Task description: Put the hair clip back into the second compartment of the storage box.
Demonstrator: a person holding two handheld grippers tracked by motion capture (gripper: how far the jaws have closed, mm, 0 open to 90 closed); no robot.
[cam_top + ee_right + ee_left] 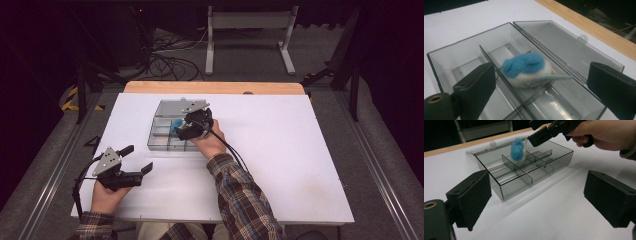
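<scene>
The right gripper (pixel 192 125), jaws wide and empty, hovers over the compartment box (pixel 506 192) where the blue-and-white plush toy (pixel 529 70) rests across a divider; the left gripper (pixel 137 160), jaws wide and empty, waits near the box.

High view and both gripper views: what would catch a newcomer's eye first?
The blue-and-white fuzzy toy stands out, lying on the dividers of the clear compartment box, whose lid lies open at the far side. The right claw is open above it, and the left claw is open over the white table.
</scene>
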